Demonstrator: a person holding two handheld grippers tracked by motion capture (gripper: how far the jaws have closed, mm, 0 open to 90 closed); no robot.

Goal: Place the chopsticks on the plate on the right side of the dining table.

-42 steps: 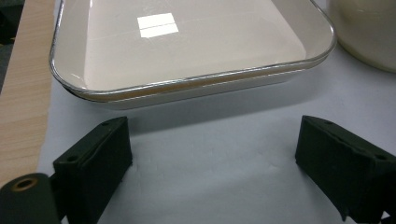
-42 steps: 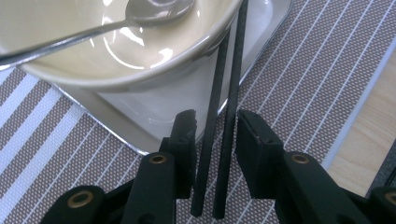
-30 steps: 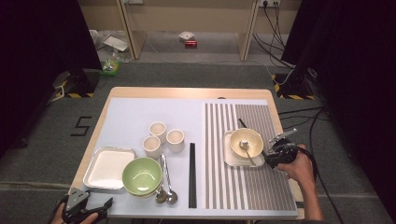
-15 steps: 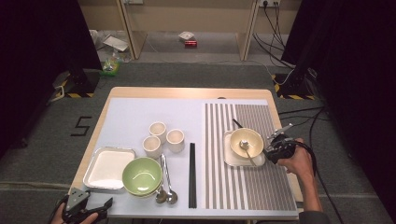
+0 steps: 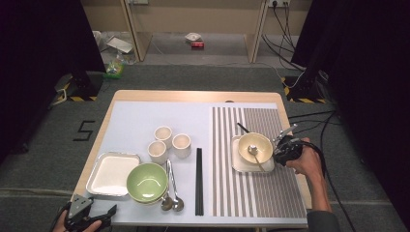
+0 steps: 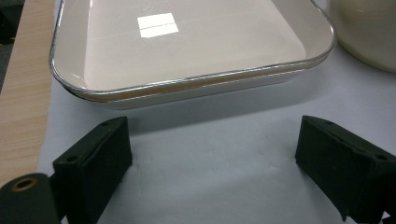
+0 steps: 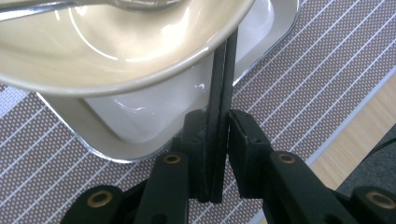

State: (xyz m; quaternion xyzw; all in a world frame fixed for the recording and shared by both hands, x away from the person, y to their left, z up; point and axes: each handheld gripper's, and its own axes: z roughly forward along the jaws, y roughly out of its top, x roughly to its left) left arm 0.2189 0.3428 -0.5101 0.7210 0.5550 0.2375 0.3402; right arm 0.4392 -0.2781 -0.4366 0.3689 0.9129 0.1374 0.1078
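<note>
The right gripper [image 7: 215, 154] clamps a pair of slim black chopsticks [image 7: 223, 74]. Their long axis runs up-frame under the cream ceramic bowl [image 7: 116, 51]. At lower left, the left gripper [image 6: 212, 163] gapes empty.

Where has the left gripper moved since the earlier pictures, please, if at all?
No: the left gripper stays put, just below the white tray's near edge.

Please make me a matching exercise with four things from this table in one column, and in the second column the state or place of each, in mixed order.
Things:
1. cream bowl
2. green bowl
3. three cups
4. left gripper

States or places:
a. open, nothing between the jaws
b. empty, two spoons lie at its right
c. has a spoon inside and stands on a tray on the striped mat
d. stand close together near the table's middle

Pairs: 1-c, 2-b, 3-d, 4-a
</note>
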